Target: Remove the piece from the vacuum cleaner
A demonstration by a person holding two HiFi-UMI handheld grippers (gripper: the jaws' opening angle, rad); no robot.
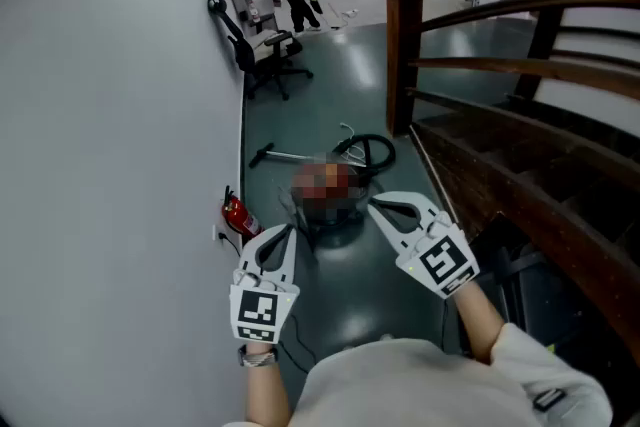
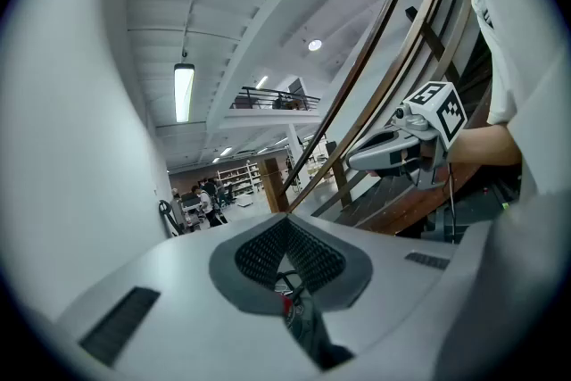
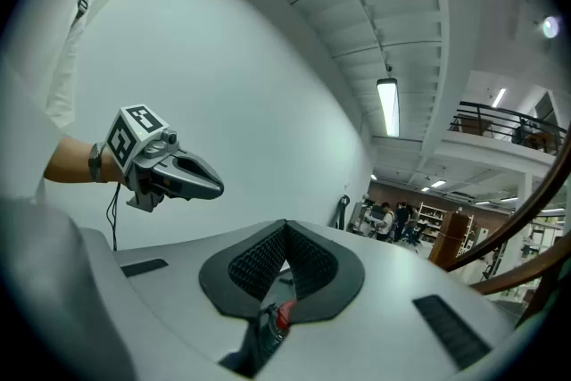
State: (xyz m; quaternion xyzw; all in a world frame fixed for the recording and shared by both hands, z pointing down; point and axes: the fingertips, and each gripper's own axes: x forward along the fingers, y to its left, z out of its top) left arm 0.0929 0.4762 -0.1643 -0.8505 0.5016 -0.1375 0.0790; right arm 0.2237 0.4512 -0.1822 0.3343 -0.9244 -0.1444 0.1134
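Note:
The vacuum cleaner (image 1: 332,218) sits on the dark green floor below me, its top hidden by a blurred patch. Its black hose (image 1: 377,148) loops behind it, and a metal wand (image 1: 293,156) lies to its left. My left gripper (image 1: 289,231) hangs in the air just left of the cleaner, shut and empty. On the cleaner's right my right gripper (image 1: 374,206) is also shut and empty. In the left gripper view the closed jaws (image 2: 287,232) point past the right gripper (image 2: 401,149). The right gripper view shows closed jaws (image 3: 285,236) and the left gripper (image 3: 165,167).
A white wall (image 1: 110,115) runs along the left with a red fire extinguisher (image 1: 237,215) at its foot. A wooden stair railing (image 1: 520,65) and post (image 1: 403,45) stand on the right. Office chairs (image 1: 265,55) and people stand farther back.

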